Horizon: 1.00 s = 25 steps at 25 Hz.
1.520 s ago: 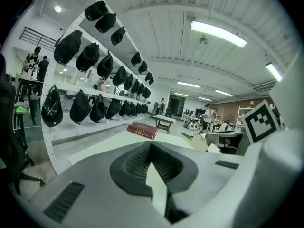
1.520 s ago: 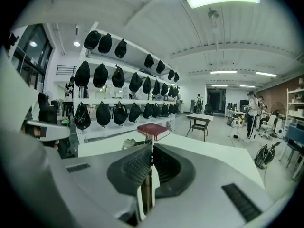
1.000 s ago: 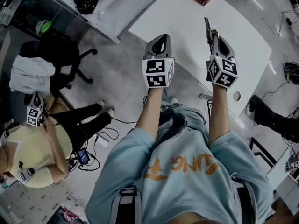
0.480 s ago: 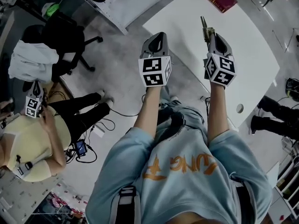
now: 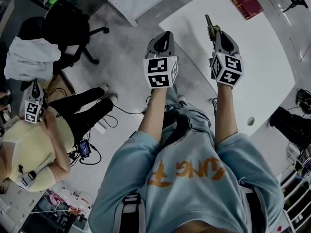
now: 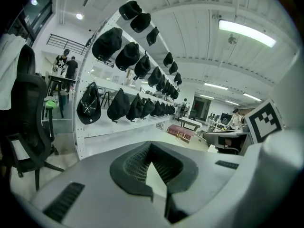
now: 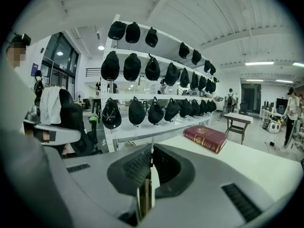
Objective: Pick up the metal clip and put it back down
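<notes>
The right tongs (image 5: 215,33) are pinching the metal clip (image 5: 209,23) over the white surface (image 5: 262,62), with most of the clip hiding between the pads. The left tongs (image 5: 167,37) are hanging closed and empty.

The slim, brass-toned metal clip (image 5: 209,23) sticks out from the closed right gripper (image 5: 215,33), held above the white table (image 5: 262,57).

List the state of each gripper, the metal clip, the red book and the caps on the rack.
left gripper: shut, empty.
right gripper: shut on the metal clip.
metal clip: clamped, sticking out past the jaw tips.
red book: closed, flat on the white table.
caps: hanging on the rack.
</notes>
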Each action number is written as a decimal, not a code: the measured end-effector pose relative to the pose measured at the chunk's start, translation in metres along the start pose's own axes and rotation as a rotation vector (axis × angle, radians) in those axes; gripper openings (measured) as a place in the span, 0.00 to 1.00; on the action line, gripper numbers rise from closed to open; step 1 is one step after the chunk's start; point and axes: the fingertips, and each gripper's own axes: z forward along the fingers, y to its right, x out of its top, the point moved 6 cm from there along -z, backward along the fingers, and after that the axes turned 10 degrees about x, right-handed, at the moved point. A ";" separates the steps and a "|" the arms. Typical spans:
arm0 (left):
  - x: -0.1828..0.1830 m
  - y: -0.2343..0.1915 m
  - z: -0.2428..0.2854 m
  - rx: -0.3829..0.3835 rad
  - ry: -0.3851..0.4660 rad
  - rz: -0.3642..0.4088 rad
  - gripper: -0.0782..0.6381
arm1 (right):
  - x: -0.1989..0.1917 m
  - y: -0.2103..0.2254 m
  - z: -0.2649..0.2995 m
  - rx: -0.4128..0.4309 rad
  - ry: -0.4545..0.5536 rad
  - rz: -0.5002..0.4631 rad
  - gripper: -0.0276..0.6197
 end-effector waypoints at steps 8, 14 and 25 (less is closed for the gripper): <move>-0.007 -0.028 0.031 0.020 -0.048 -0.020 0.12 | -0.004 -0.020 0.054 0.041 -0.066 -0.070 0.09; -0.016 -0.041 0.050 0.027 -0.083 -0.032 0.12 | -0.008 -0.036 0.086 0.069 -0.108 -0.144 0.09; -0.029 -0.057 0.073 0.036 -0.131 -0.050 0.12 | -0.028 -0.064 0.119 0.087 -0.209 -0.410 0.09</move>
